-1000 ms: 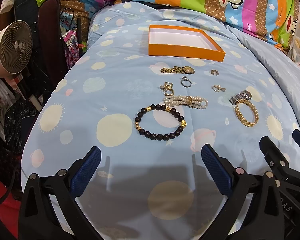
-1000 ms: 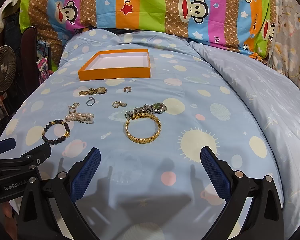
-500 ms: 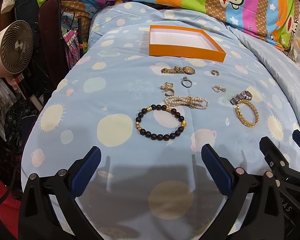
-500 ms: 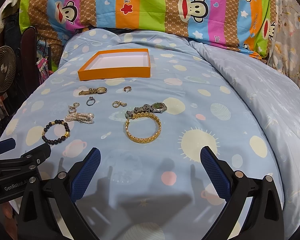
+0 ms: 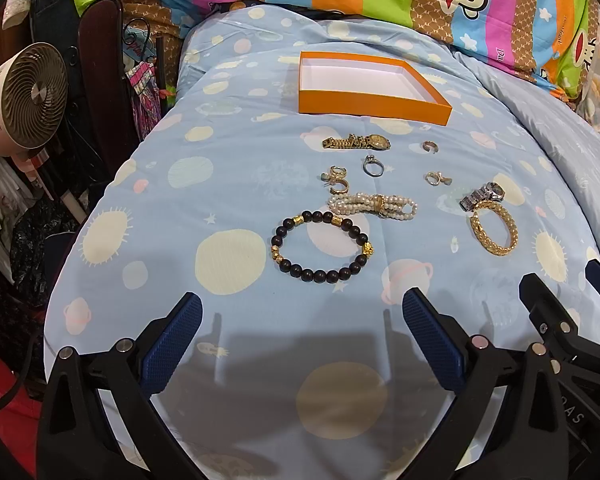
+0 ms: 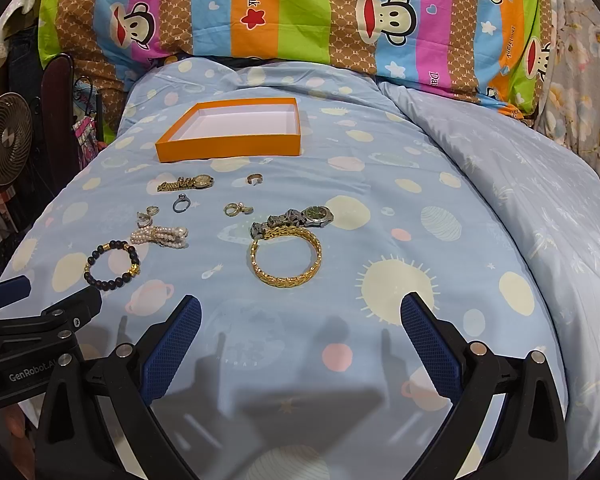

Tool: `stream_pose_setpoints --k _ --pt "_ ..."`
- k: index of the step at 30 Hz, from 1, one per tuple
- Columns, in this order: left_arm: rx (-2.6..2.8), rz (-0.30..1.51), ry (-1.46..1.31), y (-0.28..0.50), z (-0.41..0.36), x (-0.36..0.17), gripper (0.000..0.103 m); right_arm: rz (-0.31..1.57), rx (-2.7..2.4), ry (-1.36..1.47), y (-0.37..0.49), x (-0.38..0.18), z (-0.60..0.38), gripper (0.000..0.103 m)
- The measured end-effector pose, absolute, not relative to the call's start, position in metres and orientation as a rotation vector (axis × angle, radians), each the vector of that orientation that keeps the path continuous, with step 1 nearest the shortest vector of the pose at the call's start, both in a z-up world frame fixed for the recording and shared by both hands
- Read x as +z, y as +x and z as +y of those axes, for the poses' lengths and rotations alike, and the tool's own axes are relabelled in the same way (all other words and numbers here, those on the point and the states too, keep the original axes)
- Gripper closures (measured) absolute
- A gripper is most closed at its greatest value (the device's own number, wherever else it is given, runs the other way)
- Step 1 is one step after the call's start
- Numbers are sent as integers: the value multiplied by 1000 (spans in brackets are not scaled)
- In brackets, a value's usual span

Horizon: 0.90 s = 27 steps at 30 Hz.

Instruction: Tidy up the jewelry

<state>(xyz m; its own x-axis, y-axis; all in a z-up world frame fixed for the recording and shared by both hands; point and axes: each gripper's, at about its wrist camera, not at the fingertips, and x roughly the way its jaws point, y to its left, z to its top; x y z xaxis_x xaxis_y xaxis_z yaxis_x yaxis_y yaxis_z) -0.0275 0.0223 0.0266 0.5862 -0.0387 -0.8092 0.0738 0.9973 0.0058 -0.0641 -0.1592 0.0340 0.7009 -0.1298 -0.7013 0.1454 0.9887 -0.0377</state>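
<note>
So your jewelry lies scattered on the blue bedspread (image 5: 228,184), a smooth cotton printed with pale planets and suns. Nearest your left gripper (image 5: 300,320) sits the dark bead bracelet (image 5: 322,247), round matte beads broken by a few gold spacers, and just beyond it, nearly touching, the pearl bracelet (image 5: 374,206) bunched in several strands around a gold clasp. Off toward your right gripper (image 6: 300,320) you have the woven gold bangle (image 6: 286,258), a thick braided hoop, touching the silver watch (image 6: 296,218) with its chunky metal links. Farther back lie a gold watch (image 5: 356,143) stretched flat, a thin silver ring (image 5: 371,165), a gold band ring (image 5: 430,146) and small gold earrings (image 5: 337,180) (one more pair (image 5: 438,178) rests apart, between the rings and the silver watch). Behind everything stands the orange box (image 5: 364,106), shallow, square-cornered cardboard with a white inside, holding nothing. Both your grippers hover over the near edge of the bed with fingers spread wide, their blue textured pads (image 5: 172,344) gripping nothing. A striped monkey-print pillow (image 6: 300,12) runs along the back, and a round slatted fan (image 5: 24,98) stands off to the left.
</note>
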Motion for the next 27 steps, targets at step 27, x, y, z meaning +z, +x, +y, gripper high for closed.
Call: stream_pose_setpoints --k 27 --pt "-7 948 25 -9 45 26 5 813 -127 84 -44 27 -176 5"
